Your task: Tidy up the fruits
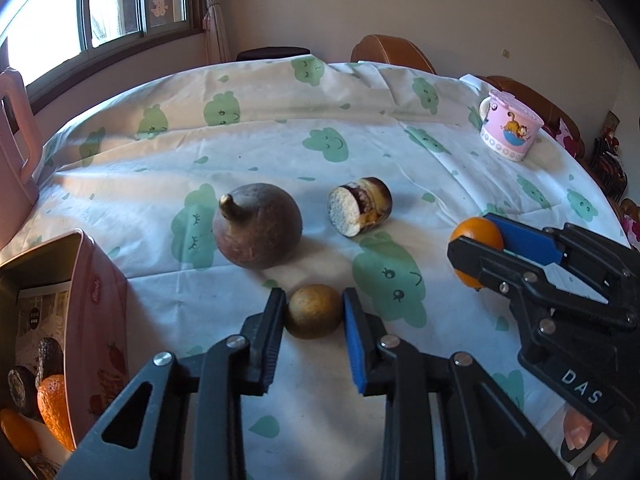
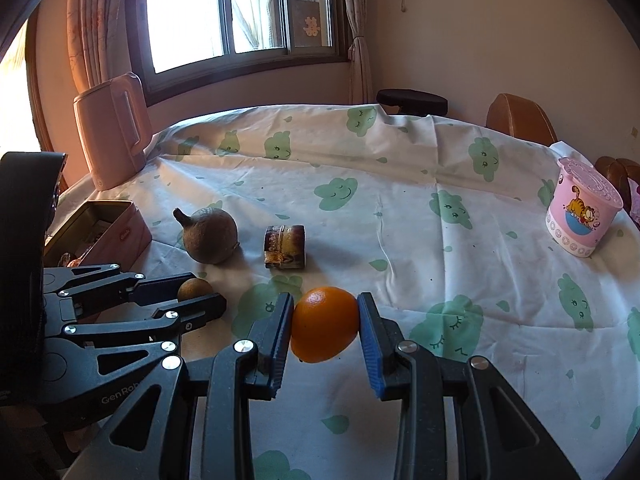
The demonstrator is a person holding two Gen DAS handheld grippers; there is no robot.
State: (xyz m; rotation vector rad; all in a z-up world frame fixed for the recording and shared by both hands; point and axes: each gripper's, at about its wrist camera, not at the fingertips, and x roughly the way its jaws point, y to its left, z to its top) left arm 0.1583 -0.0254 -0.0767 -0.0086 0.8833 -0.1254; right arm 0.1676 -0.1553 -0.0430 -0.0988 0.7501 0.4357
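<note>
Table [image 1: 280, 128], under a white cloth with green cloud prints, is carrying everything; a pink kettle [image 2: 110, 140] is standing at its far left edge and a pink cartoon cup [image 2: 580, 216] far right, both well apart from the work. Pink tin box [image 1: 94, 320] is sitting open at the left near edge, already holding orange fruit and some dark pieces, so it is judged to be the collecting place. On the open cloth a big brown round fruit with a stalk [image 1: 256, 226] is lying near a cut, cylinder-shaped brown piece [image 1: 360, 206]; the two are apart and untouched. The orange [image 2: 325, 324] is sitting between the pads of the right gripper [image 2: 325, 322], both pads touching its skin: clenched on it, at or barely above the cloth, cannot tell which. The small brown fruit [image 1: 314, 311] is lying between the fingers of the left gripper [image 1: 314, 312], both pads appearing to press on its sides, so judged as grasped; whether it is clear of the cloth is not readable. Step in hand: both claws are gripping one fruit each, pick-up stage. Next move, as a judgement: lifting straight up, then carrying leftward over the tin's rim, the left hand first since it is just beside the tin, and releasing low so that the round fruits are not bouncing out; the right hand is needing to wait or cross behind it.
</note>
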